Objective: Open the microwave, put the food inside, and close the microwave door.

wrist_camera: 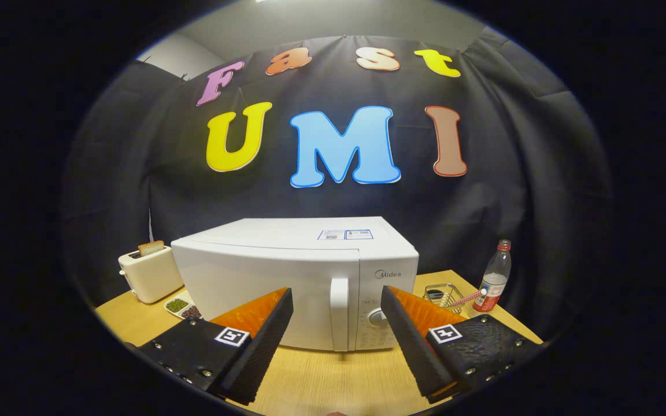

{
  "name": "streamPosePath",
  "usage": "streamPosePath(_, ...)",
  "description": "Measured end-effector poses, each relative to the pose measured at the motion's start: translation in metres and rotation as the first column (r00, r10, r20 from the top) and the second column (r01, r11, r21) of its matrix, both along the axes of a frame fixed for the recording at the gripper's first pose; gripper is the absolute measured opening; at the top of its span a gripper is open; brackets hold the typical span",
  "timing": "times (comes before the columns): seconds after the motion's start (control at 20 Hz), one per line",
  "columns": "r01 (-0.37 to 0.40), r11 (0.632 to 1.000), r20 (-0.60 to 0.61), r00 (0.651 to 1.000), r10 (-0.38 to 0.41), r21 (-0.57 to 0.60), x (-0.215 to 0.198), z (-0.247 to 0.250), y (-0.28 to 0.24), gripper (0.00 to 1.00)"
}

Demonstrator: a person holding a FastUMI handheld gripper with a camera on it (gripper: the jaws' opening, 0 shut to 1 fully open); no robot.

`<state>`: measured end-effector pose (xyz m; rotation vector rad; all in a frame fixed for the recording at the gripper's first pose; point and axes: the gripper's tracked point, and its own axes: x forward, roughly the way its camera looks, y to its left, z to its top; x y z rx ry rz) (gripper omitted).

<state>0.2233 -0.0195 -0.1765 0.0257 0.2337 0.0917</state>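
A white microwave (287, 277) stands on the wooden table (321, 375) with its door shut. Its upright white handle (339, 314) sits just beyond the gap between my fingers, beside a control panel with a round knob (377, 317). My gripper (337, 300) is open, with nothing between its fingers (263, 341). The fingers hover above the table, a short way in front of the microwave. A small white dish of green and dark food (182, 307) lies at the microwave's left front corner.
A cream toaster (149, 273) with a slice of bread in it stands left of the microwave. To the right are a wire rack (444, 293), a red-and-white striped straw (465, 299) and a plastic bottle (495, 278). Black cloth walls the booth behind.
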Motion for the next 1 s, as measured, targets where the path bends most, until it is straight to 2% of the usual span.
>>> streamPosePath(0.4, -0.013, 1.000, -0.107, 0.994, 0.014, 0.010, 0.034, -0.053, -0.001, 0.97)
streamPosePath(0.55, -0.020, 1.000, -0.133, 0.991, 0.021, 0.010, 0.045, -0.065, -0.001, 0.87)
streamPosePath(0.65, -0.031, 0.999, -0.148, 0.988, 0.034, 0.020, 0.048, -0.071, 0.002, 0.71)
streamPosePath(0.8, -0.044, 0.999, -0.136, 0.990, 0.045, 0.010, 0.055, -0.069, 0.003, 0.71)
streamPosePath(0.85, -0.046, 0.999, -0.129, 0.991, 0.047, 0.008, 0.058, -0.070, 0.005, 0.41)
streamPosePath(0.95, -0.045, 0.999, -0.134, 0.990, 0.044, -0.009, 0.057, -0.073, 0.005, 0.38)
streamPosePath(1.0, -0.044, 0.999, -0.128, 0.991, 0.042, -0.011, 0.042, -0.057, 0.001, 0.38)
